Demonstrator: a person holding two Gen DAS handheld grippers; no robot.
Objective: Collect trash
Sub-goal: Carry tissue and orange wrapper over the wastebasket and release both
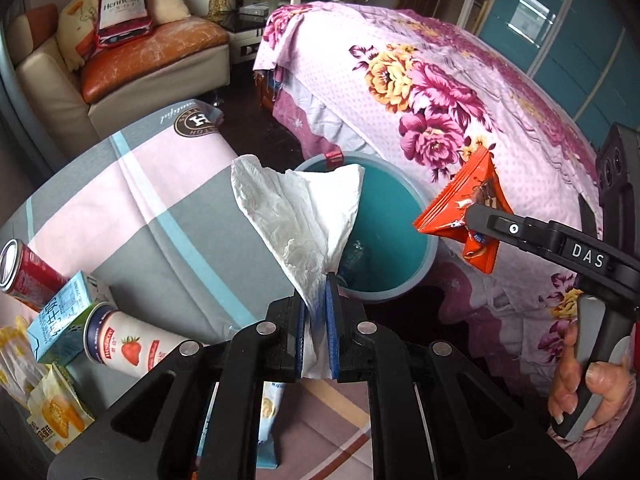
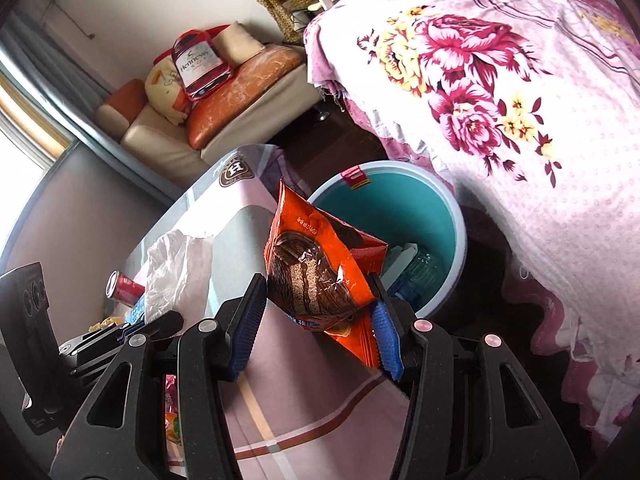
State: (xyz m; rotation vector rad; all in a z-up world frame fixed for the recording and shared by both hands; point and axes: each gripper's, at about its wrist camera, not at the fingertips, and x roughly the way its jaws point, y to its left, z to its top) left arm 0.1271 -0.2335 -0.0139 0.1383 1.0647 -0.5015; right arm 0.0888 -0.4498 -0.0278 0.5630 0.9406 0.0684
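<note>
nearby, a checked pink-grey tablecloth (image 1: pixel 132 208) bears a red can (image 1: pixel 24 272); a teal round plastic bin (image 1: pixel 396 216) stands beside a floral bedspread (image 1: pixel 460 92). left gripper (image 1: pixel 320 296) pinches a crumpled white tissue (image 1: pixel 296 216); right gripper (image 2: pixel 316 320) clamps an orange snack packet (image 2: pixel 316 264).

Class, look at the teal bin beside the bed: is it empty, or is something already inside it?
Not empty. The teal bin already holds a clear plastic bottle and a pale flat piece at the bottom; most of its inside is bare.
</note>
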